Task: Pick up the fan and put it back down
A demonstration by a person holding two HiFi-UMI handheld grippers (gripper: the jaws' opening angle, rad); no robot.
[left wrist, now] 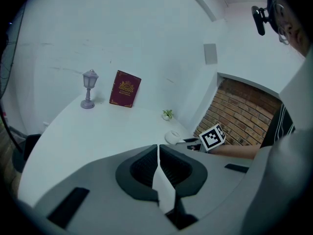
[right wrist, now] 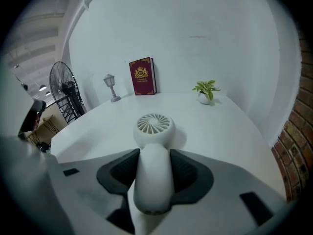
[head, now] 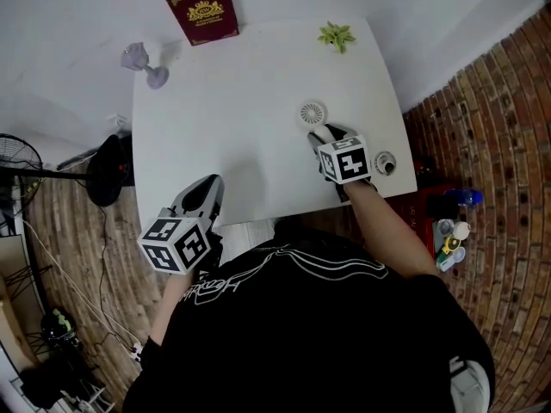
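A small white hand fan [right wrist: 154,124] with a round grilled head lies along my right gripper [right wrist: 154,166], whose dark pads press on both sides of its handle. From the head view the fan's head [head: 312,113] sits just beyond the right gripper [head: 323,133] over the white table [head: 232,119], right of centre. I cannot tell whether the fan touches the tabletop. My left gripper [head: 211,188] hovers at the table's near edge with its jaws together and nothing held [left wrist: 158,168]. The left gripper view shows the fan [left wrist: 172,137] small and far off.
At the table's far side stand a dark red book [head: 203,9], a small grey lamp [head: 142,63] and a little potted plant [head: 337,35]. A small round object [head: 385,163] lies near the right edge. A black floor fan [head: 17,166] stands to the left, a brick wall to the right.
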